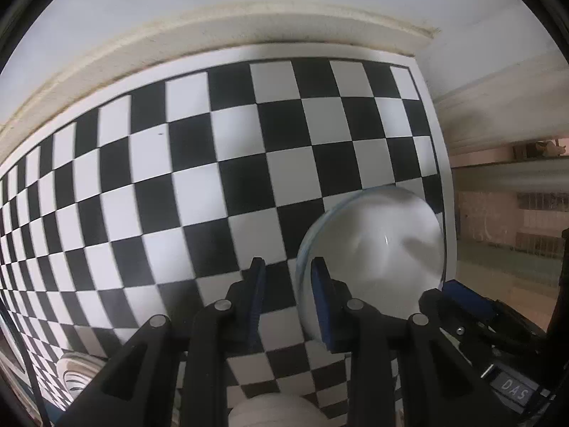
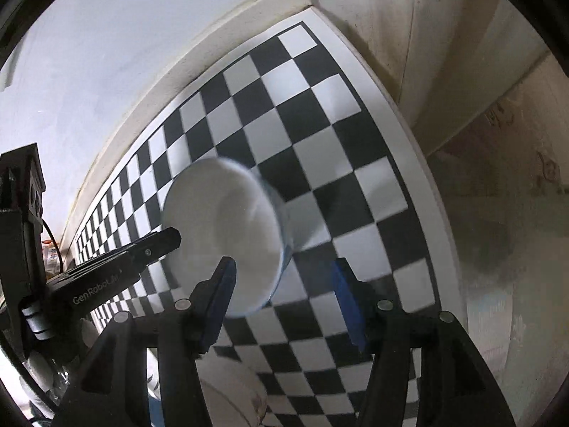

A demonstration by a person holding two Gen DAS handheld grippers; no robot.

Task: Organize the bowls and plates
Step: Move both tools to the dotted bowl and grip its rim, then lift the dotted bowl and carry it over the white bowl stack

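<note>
While both grippers hang over the checkerboard (image 1: 177, 163), left gripper (image 1: 288, 277) jaws slightly spread beside the white bowl (image 1: 373, 249), right gripper (image 2: 281, 284) jaws spread, empty.

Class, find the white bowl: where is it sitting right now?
The white bowl sits on the checkerboard mat near its right edge. In the left wrist view it lies just right of the left tongs.
</note>
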